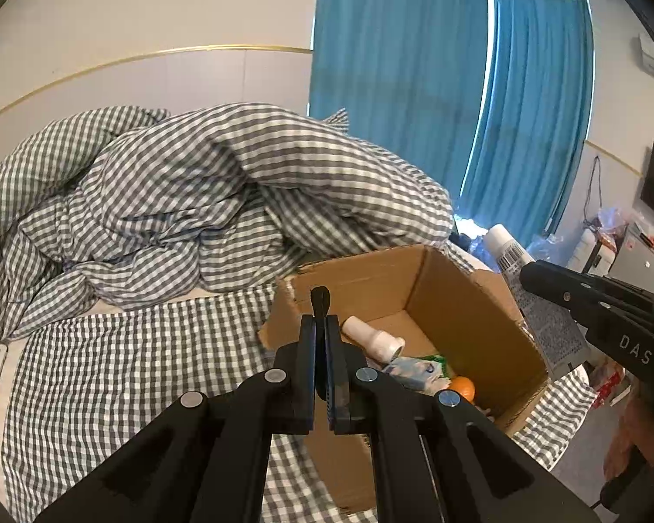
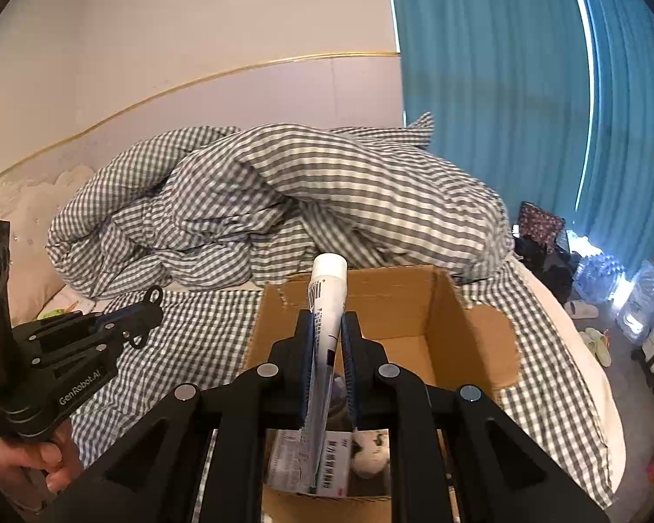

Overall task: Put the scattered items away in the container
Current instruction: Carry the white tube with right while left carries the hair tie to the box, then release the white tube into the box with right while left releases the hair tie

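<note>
L gripper (image 1: 322,327) clamped; R gripper (image 2: 329,327) clamped, angled down.

Each fisheye camera sits just behind its own hand-held gripper, looking forward and down along the fingers. The left wrist view faces the cardboard box (image 1: 414,287) from its near left corner; the right wrist view hangs close above it. Both share the box, the checked quilt (image 2: 283,200), the bed and the blue curtain (image 1: 396,65).

Open-topped cardboard box (image 1: 453,300) on checked bed sheet (image 1: 122,361), clear from above. Crowded floor inside: white bottle (image 1: 372,336), packets, orange (image 1: 463,388). Blocked behind by heaped checked duvet (image 1: 187,200) against the far wall. Flat, bare sheet left of the box. Right tool (image 2: 327,340), gripping a tube (image 2: 327,292), over the box.
</note>
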`<state>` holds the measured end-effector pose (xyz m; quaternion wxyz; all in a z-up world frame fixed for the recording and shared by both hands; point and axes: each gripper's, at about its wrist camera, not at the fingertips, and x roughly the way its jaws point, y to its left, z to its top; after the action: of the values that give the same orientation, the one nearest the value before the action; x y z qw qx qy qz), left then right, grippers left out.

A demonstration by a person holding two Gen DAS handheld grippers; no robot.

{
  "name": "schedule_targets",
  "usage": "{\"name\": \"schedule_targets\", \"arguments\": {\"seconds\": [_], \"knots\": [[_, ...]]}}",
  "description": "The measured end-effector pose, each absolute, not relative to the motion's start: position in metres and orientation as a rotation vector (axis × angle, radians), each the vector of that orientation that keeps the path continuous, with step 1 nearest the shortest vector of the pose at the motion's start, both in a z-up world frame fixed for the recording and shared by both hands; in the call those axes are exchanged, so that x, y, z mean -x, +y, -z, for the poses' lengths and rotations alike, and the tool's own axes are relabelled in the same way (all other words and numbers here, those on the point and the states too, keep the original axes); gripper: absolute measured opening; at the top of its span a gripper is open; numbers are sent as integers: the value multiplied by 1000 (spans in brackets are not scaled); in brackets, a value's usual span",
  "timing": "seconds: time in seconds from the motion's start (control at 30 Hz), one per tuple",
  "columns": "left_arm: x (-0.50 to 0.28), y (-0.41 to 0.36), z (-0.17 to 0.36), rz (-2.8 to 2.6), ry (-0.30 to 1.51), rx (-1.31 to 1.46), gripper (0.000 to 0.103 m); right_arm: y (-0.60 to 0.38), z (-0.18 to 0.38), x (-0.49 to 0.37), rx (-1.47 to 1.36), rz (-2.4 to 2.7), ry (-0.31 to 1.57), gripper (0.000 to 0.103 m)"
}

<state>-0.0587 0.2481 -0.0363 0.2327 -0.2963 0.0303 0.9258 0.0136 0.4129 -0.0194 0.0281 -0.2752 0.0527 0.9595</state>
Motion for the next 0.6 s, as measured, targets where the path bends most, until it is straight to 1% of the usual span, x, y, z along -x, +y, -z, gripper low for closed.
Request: {"name": "schedule_targets", "arguments": {"seconds": [0.23, 0.6], "knots": [[58, 268, 38, -2532, 110, 814, 3, 434, 29, -16, 864, -2932, 178, 12], [74, 297, 53, -2506, 139, 841, 3, 463, 63, 2, 942, -2871, 196, 13]]}}
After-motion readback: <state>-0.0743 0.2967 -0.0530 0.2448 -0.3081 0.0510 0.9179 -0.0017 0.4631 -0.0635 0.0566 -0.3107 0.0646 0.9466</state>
